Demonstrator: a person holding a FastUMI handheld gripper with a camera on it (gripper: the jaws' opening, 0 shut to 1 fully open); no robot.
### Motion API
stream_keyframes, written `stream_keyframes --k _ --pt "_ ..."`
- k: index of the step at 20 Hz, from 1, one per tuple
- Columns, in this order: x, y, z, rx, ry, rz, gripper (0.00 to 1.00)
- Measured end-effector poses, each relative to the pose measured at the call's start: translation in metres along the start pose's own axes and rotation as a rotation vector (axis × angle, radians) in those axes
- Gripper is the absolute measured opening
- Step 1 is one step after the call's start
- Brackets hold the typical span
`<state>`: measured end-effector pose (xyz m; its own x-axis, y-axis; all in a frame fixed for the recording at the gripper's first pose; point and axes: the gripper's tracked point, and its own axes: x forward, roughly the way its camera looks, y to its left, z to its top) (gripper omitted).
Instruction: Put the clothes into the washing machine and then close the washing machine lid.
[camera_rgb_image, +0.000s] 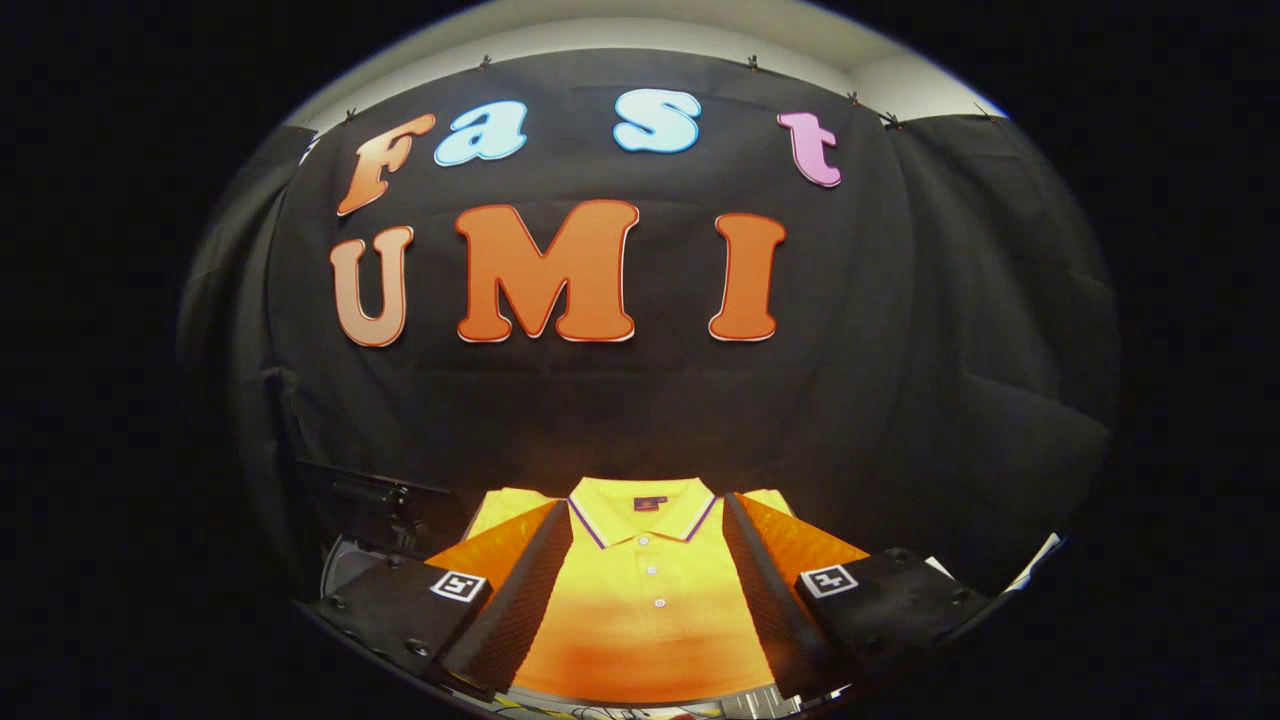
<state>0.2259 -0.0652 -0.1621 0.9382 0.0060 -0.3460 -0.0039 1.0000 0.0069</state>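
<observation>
A yellow polo shirt (648, 590) with a striped collar and white buttons lies flat, collar pointing away from me. My gripper (645, 520) hovers over it, open, its two orange-and-black fingers (530, 580) spread wide on either side of the button placket. Nothing is held between them. The shirt's lower part is hidden below the fingers. At the left, beyond the left finger, a dark machine with a round opening (350, 560) sits in shadow; its details are hard to make out.
The black cloth wall (640, 400) stands close behind the shirt. A pale surface edge (1040, 555) shows at the far right beside the right finger. Some cables lie at the near edge (620, 712).
</observation>
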Motion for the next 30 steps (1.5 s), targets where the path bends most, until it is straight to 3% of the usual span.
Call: stream_keyframes --k 10,17,22,25,26,28,30 --pt "0.088 -0.005 -0.087 0.058 0.277 0.038 0.99" --pt "0.099 -0.008 -0.119 0.053 0.422 0.037 0.99" --pt "0.097 -0.006 -0.121 0.045 0.454 0.039 0.99" --pt "0.096 0.0 -0.119 0.036 0.465 0.056 0.85" --pt "0.095 0.001 -0.118 0.037 0.46 0.068 0.78" --pt "0.094 0.0 -0.118 0.042 0.449 0.077 0.51" --pt "0.093 0.001 -0.119 0.037 0.464 0.079 0.43"
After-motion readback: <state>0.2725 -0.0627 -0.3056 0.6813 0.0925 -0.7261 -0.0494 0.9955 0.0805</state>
